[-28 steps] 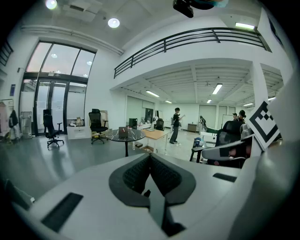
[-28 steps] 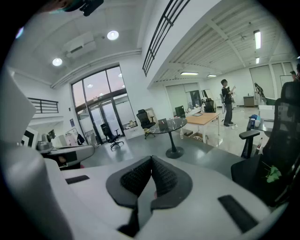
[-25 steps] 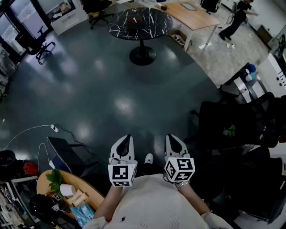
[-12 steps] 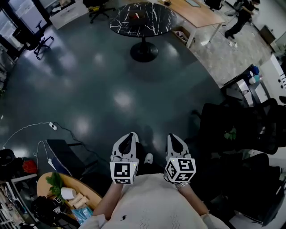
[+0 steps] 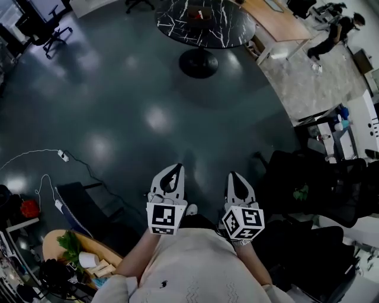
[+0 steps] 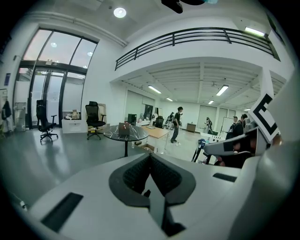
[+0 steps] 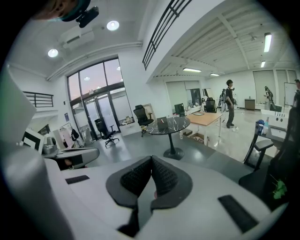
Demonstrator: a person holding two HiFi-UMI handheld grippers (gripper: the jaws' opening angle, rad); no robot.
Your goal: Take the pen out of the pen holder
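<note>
Head view: left tongs (image 5: 175, 168) and right tongs (image 5: 233, 176) hang side by side over the floor (image 5: 118, 100), both clenched on nothing. Far ahead of them a round table (image 5: 228, 32) carries a small object (image 5: 198, 13), too small to name.

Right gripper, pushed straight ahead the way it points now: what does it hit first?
Nothing close: the right gripper, shut and empty, points over open floor. The first thing roughly in line looks to be the round black table, well ahead; depth is unclear.
</note>
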